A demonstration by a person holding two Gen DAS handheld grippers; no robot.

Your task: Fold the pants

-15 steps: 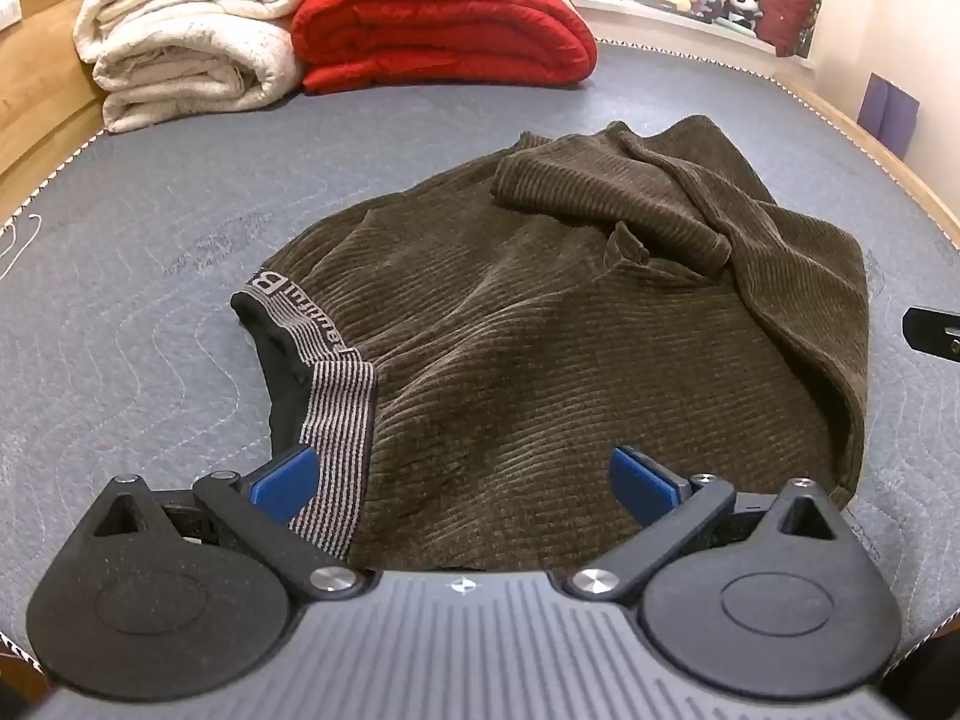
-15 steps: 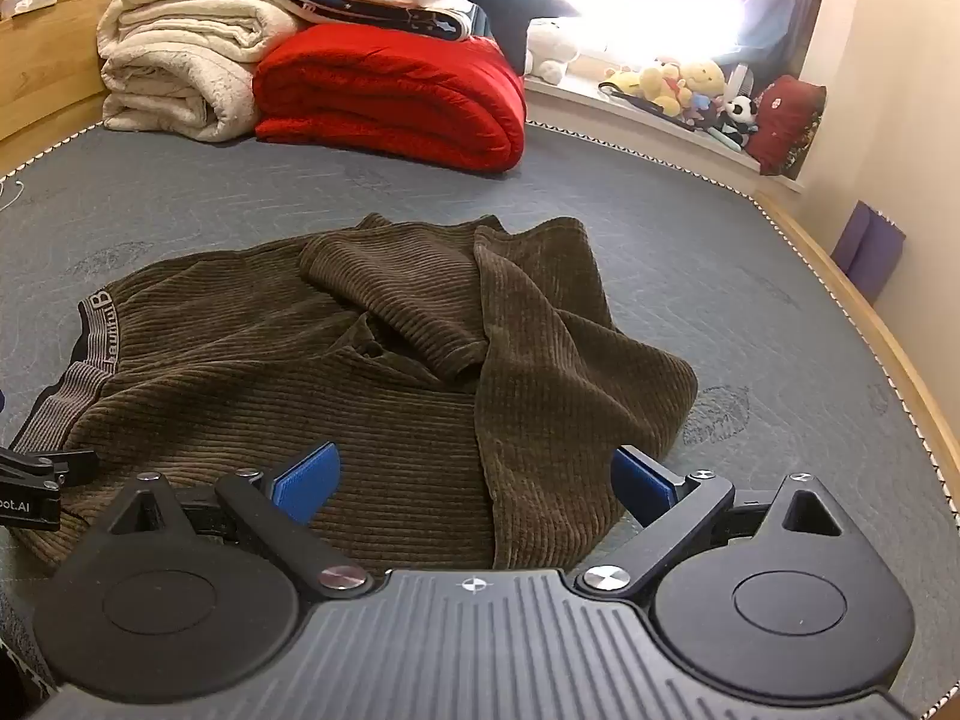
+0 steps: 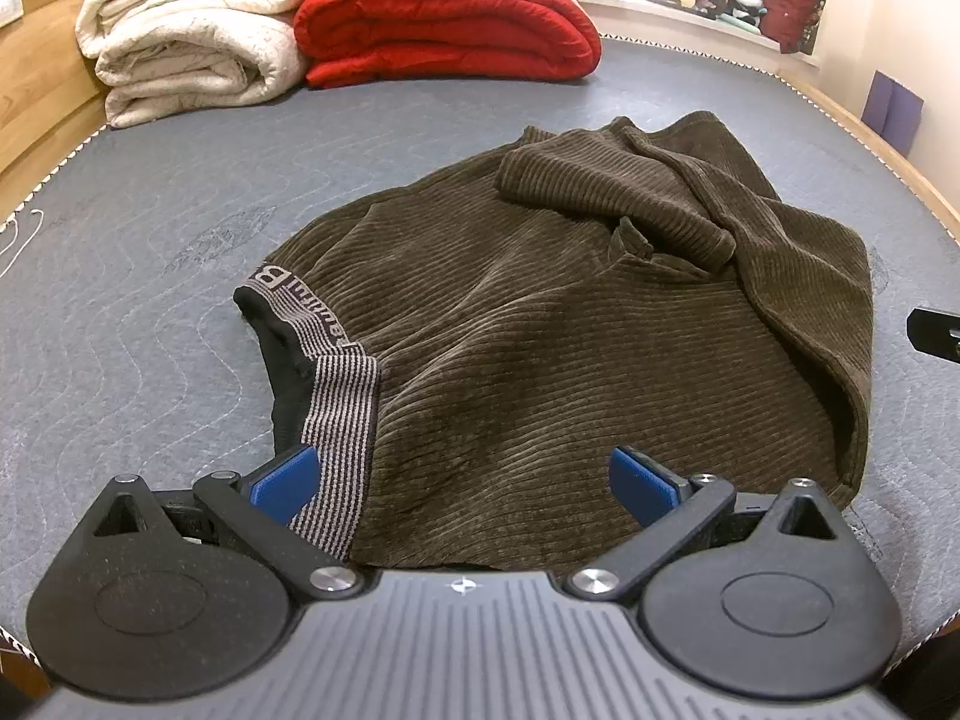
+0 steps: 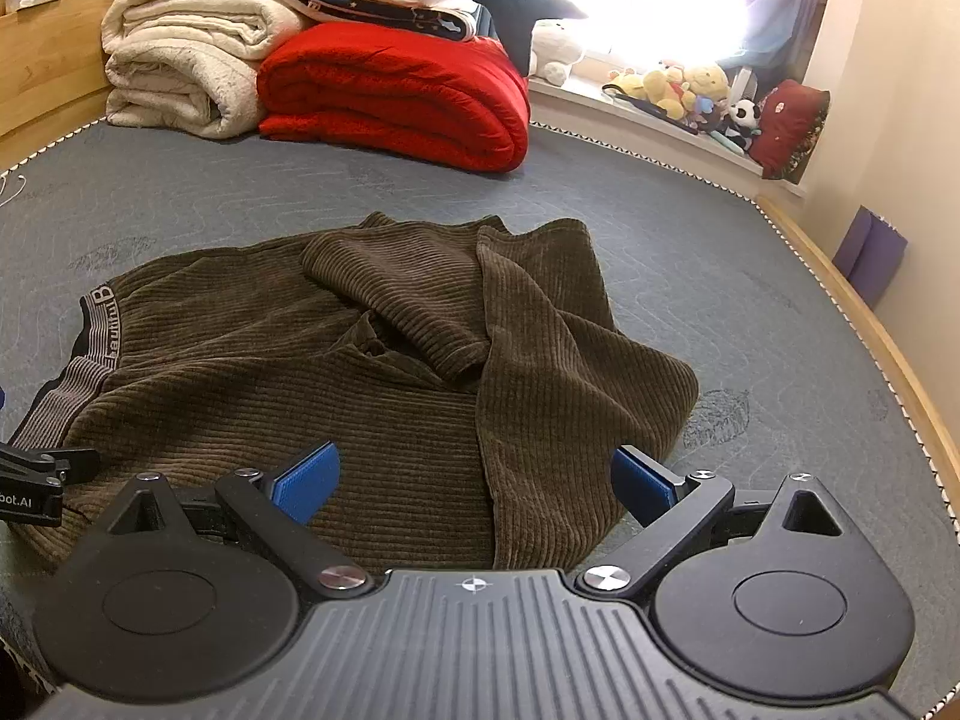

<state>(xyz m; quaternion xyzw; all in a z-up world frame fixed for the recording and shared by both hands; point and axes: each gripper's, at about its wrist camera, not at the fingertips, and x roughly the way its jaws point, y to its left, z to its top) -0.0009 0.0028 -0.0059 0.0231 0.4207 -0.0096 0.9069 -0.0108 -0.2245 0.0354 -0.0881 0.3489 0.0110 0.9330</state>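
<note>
Brown corduroy pants (image 3: 540,330) lie bunched on the grey mattress, legs folded back over the body; they also show in the right wrist view (image 4: 390,384). The striped grey waistband (image 3: 336,396) is at the near left. My left gripper (image 3: 462,477) is open and empty, just above the near edge of the pants by the waistband. My right gripper (image 4: 474,480) is open and empty over the near right edge, where a folded leg (image 4: 540,372) lies. A part of the left gripper shows at the left edge of the right wrist view (image 4: 36,480).
A red folded quilt (image 4: 396,90) and cream blankets (image 4: 180,66) are stacked at the far end. The grey mattress (image 4: 750,312) has a wooden frame (image 4: 870,330) on the right. Plush toys (image 4: 690,90) sit on the window ledge.
Both grippers have shifted only slightly; the pants lie the same. Both stay open.
</note>
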